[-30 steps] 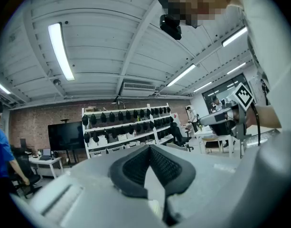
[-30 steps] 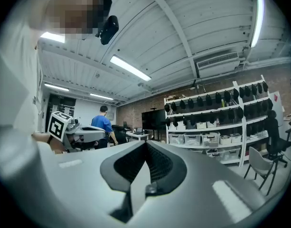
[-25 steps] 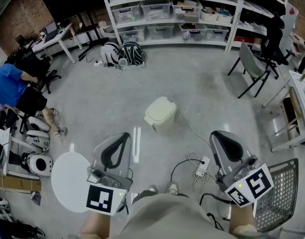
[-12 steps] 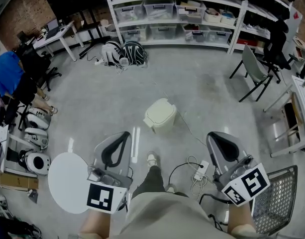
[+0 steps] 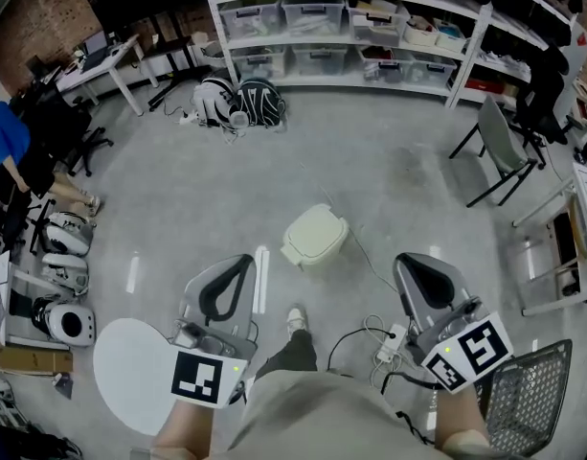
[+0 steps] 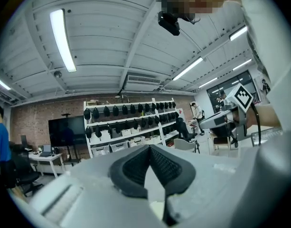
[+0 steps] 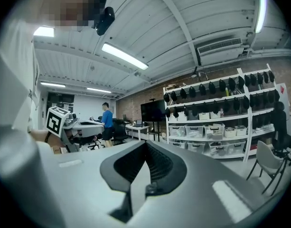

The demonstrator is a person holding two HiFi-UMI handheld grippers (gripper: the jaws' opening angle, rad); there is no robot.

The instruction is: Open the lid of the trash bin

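Trash bin, cream plastic, lid down (image 5: 315, 236): stands on the grey concrete floor (image 5: 389, 171), ahead of both sets of jaws and well apart from them. Change: slightly nearer than a second ago, with one pale shoe (image 5: 293, 320) stepped forward, so likely still the approach; lid untouched. Left gripper (image 5: 241, 261), right gripper (image 5: 414, 260): jaws closed tip to tip, holding nothing.

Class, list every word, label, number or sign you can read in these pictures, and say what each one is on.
No words or numbers can be read anywhere in these pictures.
On the left gripper: a black-and-white square marker, a pattern and not letters.
On the right gripper: the same kind of marker, no letters.
On the shelf bins: any labels are too small to read.
On the trash bin: no print shows.
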